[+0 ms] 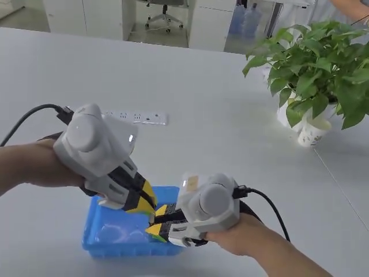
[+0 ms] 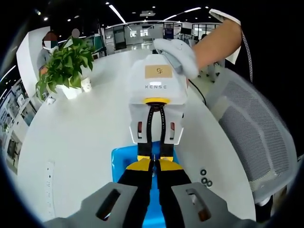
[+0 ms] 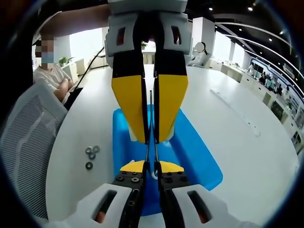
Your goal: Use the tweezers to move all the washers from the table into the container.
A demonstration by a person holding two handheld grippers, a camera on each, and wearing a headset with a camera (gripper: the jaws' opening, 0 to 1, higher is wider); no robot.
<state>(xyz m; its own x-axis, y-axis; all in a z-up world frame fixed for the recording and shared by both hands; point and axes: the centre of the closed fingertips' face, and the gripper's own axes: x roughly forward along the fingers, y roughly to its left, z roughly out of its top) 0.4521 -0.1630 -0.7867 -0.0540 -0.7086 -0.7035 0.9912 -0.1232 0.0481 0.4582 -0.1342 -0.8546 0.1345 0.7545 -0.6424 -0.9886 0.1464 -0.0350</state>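
Left gripper [image 1: 151,206]: fingers clenched on the thin tweezers [image 3: 151,128], tips meeting the other gripper's tips nose to nose
Right gripper [image 1: 154,228]: fingers likewise pinched to a narrow slit, with the tweezers running between them
Container [image 1: 95,234]: blue tray directly beneath both sets of fingertips
Washers [image 3: 90,154]: small cluster on the table [image 1: 230,144], off to one side of the fingers, past the container wall and apart from it
Step in hand: probably settling the tweezers into one firm grip before reaching for a washer
Doing it well: one gripper should hold tight while the other eases off slowly; keep the tweezers above the container so a slip lands inside; then swing the tips sideways to the nearest washer
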